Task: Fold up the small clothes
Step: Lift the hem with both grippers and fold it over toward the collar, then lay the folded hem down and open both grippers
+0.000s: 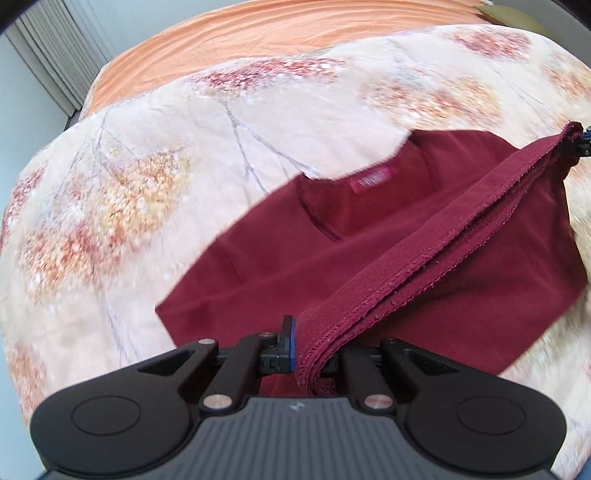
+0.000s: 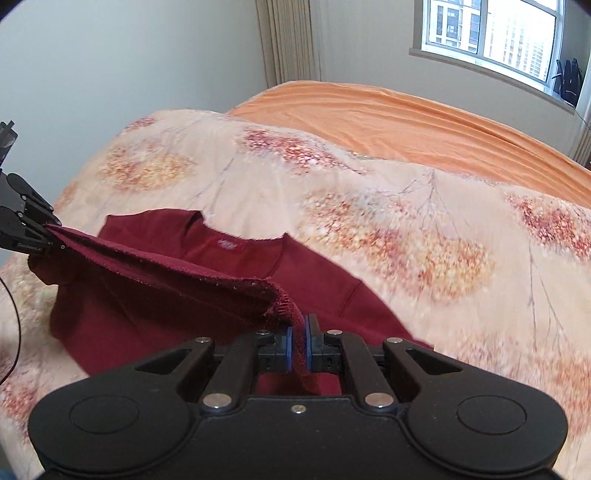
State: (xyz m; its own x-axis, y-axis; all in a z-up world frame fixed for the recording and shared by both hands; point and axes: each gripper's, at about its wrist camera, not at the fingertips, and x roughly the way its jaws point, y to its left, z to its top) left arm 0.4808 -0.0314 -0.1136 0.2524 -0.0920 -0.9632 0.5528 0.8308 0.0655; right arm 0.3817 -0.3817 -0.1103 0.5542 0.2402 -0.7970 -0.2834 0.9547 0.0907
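Note:
A dark red sweatshirt (image 1: 332,258) lies on the floral duvet, collar and label toward the far side. Its ribbed bottom hem (image 1: 424,251) is lifted and stretched taut between both grippers, above the shirt's body. My left gripper (image 1: 308,350) is shut on one end of the hem. My right gripper (image 2: 298,347) is shut on the other end; it also shows at the right edge of the left wrist view (image 1: 580,142). The left gripper shows at the left edge of the right wrist view (image 2: 40,240). The sweatshirt (image 2: 221,295) also shows there.
The floral duvet (image 2: 406,229) covers the near part of the bed. An orange sheet (image 2: 406,118) covers the far part. A wall, a curtain (image 2: 288,40) and a window (image 2: 495,33) stand behind the bed.

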